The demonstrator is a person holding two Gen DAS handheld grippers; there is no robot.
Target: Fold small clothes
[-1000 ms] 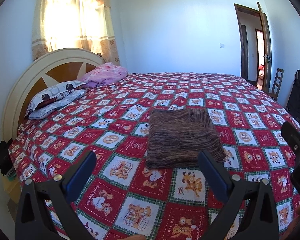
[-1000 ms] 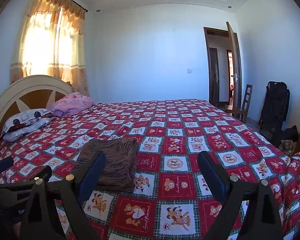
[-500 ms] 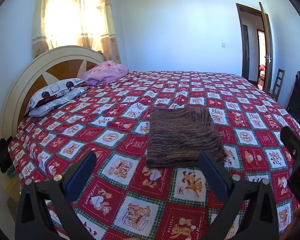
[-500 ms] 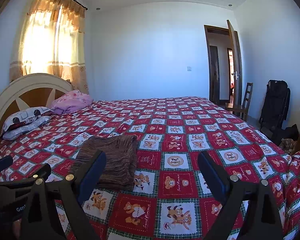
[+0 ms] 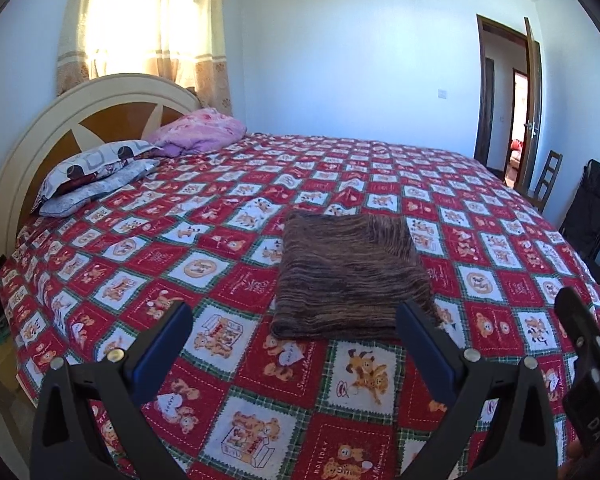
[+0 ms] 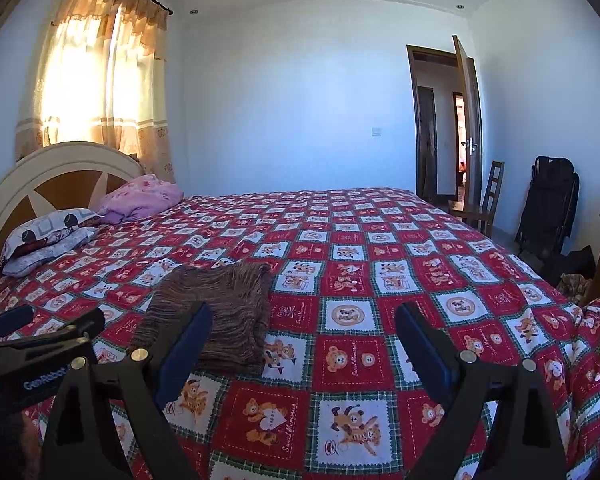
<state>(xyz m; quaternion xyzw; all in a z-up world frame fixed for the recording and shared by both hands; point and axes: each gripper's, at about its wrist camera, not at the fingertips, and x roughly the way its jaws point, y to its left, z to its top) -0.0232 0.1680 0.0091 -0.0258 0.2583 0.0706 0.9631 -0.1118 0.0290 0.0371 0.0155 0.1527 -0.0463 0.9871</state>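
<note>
A brown striped knit garment (image 5: 350,276) lies folded into a neat rectangle on the red patchwork bedspread (image 5: 228,240). In the right wrist view the same garment (image 6: 220,312) sits left of centre. My left gripper (image 5: 294,322) hovers open just in front of the garment's near edge, nothing between its blue pads. My right gripper (image 6: 304,328) is open too, held above the bedspread (image 6: 380,280) to the right of the garment. The right gripper's body (image 5: 588,364) shows at the right edge of the left wrist view; the left gripper's body (image 6: 36,344) shows at the left of the right wrist view.
Pillows (image 5: 96,172) and a pink bundle (image 5: 200,130) rest against the headboard (image 5: 60,120) at the far left. A wooden chair (image 6: 488,200), a black bag (image 6: 548,204) and an open door (image 6: 466,120) stand beyond the bed's right side.
Both grippers have drifted slightly back and tilted up, so the garment sits a little lower in view. The garment itself has not moved and both grippers stay open.
</note>
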